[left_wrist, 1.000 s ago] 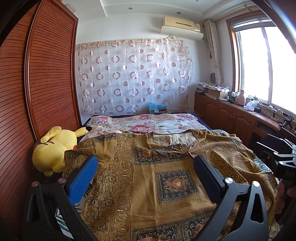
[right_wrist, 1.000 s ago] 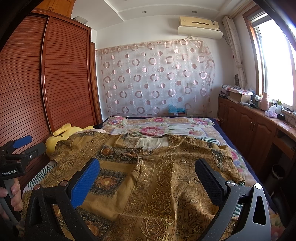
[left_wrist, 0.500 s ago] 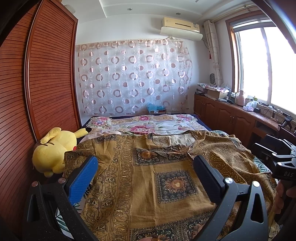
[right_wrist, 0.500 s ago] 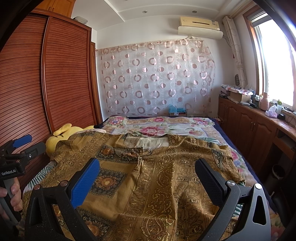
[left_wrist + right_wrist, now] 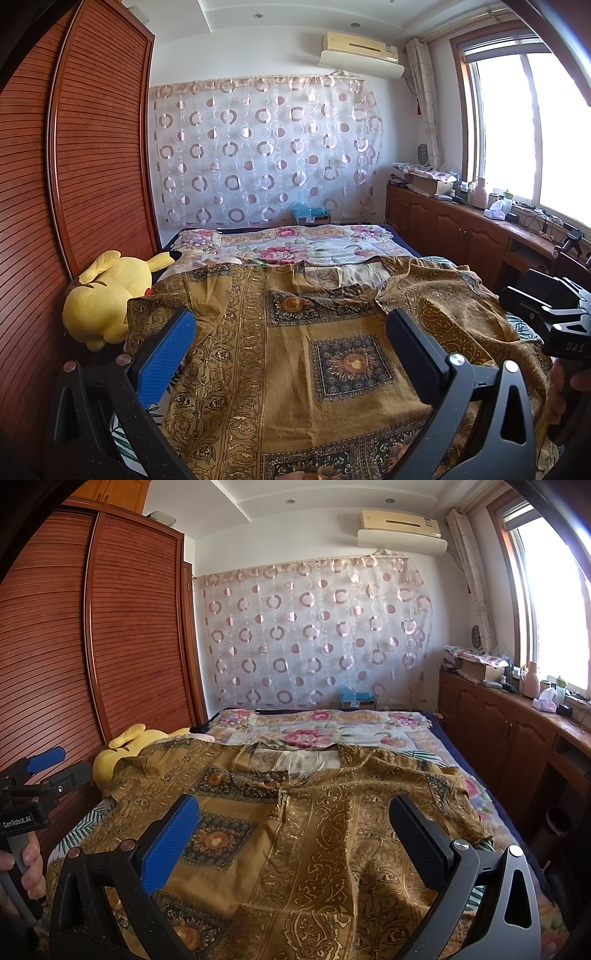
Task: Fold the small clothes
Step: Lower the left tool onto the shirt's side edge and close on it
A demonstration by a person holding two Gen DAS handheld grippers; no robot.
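Observation:
A gold-brown patterned garment [image 5: 314, 343] [image 5: 314, 834] lies spread flat over the bed, collar toward the far end. My left gripper [image 5: 290, 332] hovers above its left half, open, nothing between its blue and black fingers. My right gripper [image 5: 295, 819] hangs over the garment's right half, open and empty too. Each gripper also appears at the edge of the other's view, held by a hand: the right gripper [image 5: 554, 325] at far right, the left gripper [image 5: 33, 790] at far left.
A yellow plush toy [image 5: 107, 295] lies at the bed's left edge against the slatted wooden wardrobe [image 5: 74, 166]. A floral quilt [image 5: 295, 243] covers the far bed. Wooden cabinets [image 5: 509, 738] with clutter run along the right under the window.

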